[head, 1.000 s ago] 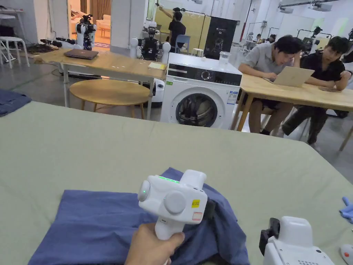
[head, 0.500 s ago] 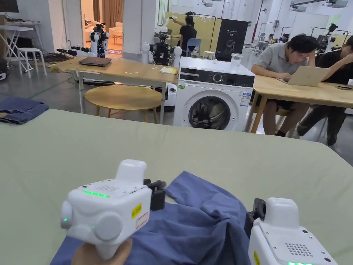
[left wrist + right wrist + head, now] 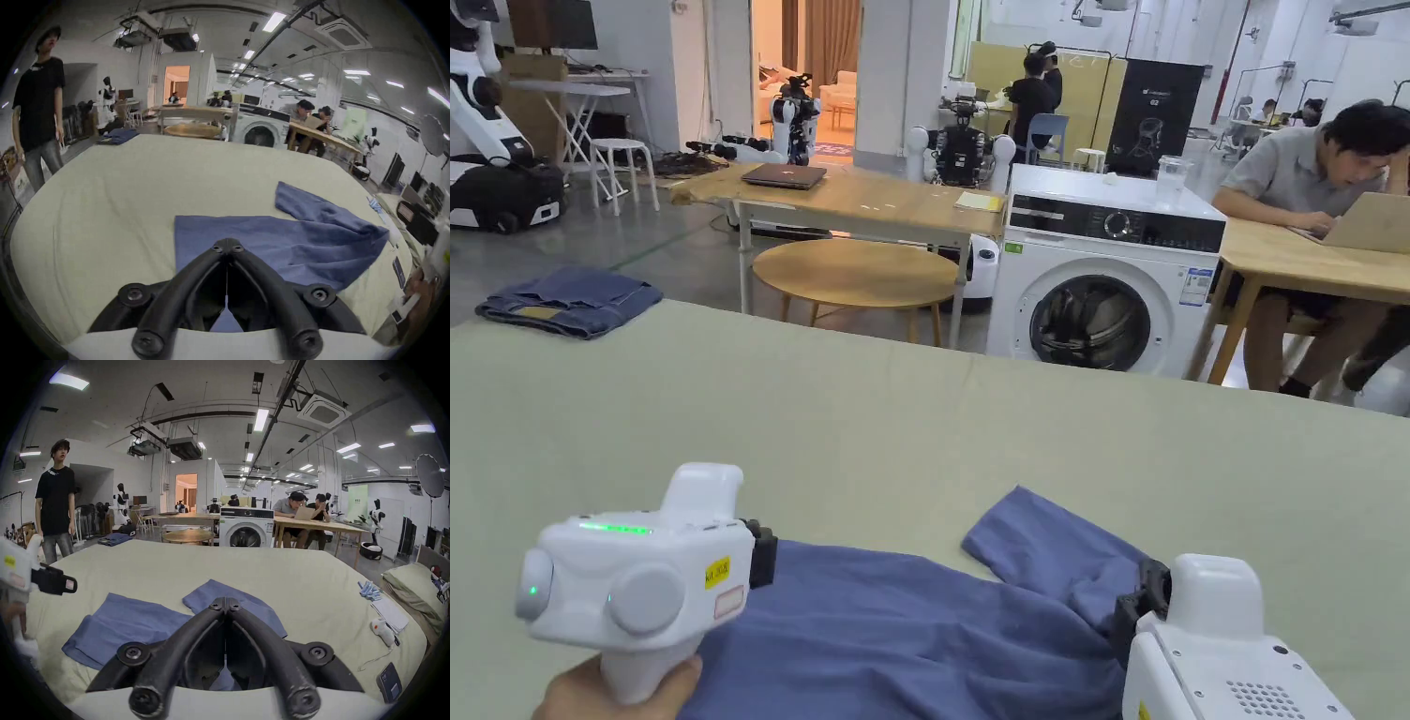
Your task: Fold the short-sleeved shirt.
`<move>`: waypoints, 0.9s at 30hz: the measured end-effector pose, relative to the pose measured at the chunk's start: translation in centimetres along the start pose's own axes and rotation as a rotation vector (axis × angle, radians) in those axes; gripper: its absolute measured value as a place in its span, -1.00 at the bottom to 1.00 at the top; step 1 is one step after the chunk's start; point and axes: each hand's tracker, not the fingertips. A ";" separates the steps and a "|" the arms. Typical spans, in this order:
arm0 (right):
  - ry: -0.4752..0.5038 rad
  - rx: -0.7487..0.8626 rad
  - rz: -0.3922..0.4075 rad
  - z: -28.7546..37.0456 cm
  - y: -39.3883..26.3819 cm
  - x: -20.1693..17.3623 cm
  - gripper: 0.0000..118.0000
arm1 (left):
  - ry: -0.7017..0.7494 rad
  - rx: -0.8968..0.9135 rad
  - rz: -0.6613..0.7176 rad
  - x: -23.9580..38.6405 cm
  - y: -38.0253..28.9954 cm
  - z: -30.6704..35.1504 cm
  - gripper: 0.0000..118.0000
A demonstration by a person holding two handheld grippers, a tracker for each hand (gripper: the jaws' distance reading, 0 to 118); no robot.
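A blue short-sleeved shirt (image 3: 900,637) lies on the pale green bed (image 3: 919,403), its body flat and one sleeve (image 3: 1050,553) pointing away from me. My left gripper (image 3: 769,555) hovers at the shirt's far left corner. Its jaws (image 3: 227,242) are shut with no cloth seen between them. In the right gripper view the left gripper (image 3: 70,585) hangs just left of the shirt (image 3: 126,623), apart from it. My right gripper (image 3: 1139,600) sits at the base of the sleeve, shut (image 3: 225,601). The shirt (image 3: 280,243) rises in a peak toward it.
A folded dark blue garment (image 3: 572,300) lies at the bed's far left corner, and a person (image 3: 54,503) stands beyond it. A phone (image 3: 389,681), a white toy and blue items (image 3: 370,591) lie along the bed's right side. A washing machine (image 3: 1106,272) stands past the far edge.
My left gripper has travelled left from the bunched right part to the shirt's left corner. The bunched cloth now lies flatter. The head camera has turned left.
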 end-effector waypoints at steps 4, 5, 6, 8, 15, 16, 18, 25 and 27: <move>0.001 -0.020 0.015 -0.8 -0.2 0.4 -1.00 | 0.024 -0.119 -0.020 -2.9 3.7 -5.7 -1.00; 0.000 -0.025 0.016 -1.0 -0.3 0.6 -1.00 | 0.012 -0.178 -0.011 -3.4 4.3 -7.2 -1.00; -0.003 -0.032 0.015 -1.1 -0.4 0.9 -1.00 | 0.013 -0.221 0.005 -4.0 4.8 -8.8 -0.96; -0.016 -0.047 0.012 -1.4 -0.6 1.5 -1.00 | 0.014 -0.286 0.029 -5.0 5.3 -11.4 -0.39; -0.058 -0.095 0.019 -1.9 -1.5 3.8 -1.00 | 0.084 -0.477 0.087 -6.2 3.5 -17.5 0.00; -0.062 -0.103 0.020 -2.0 -1.6 4.2 -1.00 | 0.078 -0.514 0.091 -6.1 3.0 -18.2 0.00; -0.076 -0.113 0.016 -2.0 -1.8 4.7 -1.00 | 0.103 -0.514 0.061 -5.2 2.2 -18.5 0.00; -0.104 -0.147 -0.007 -2.3 -2.0 6.8 -1.00 | 0.092 -0.434 -0.114 -2.7 1.2 -18.0 -1.00; -0.117 -0.166 -0.006 -2.3 -1.7 7.6 -1.00 | 0.050 -0.393 -0.104 -2.8 1.2 -17.0 -1.00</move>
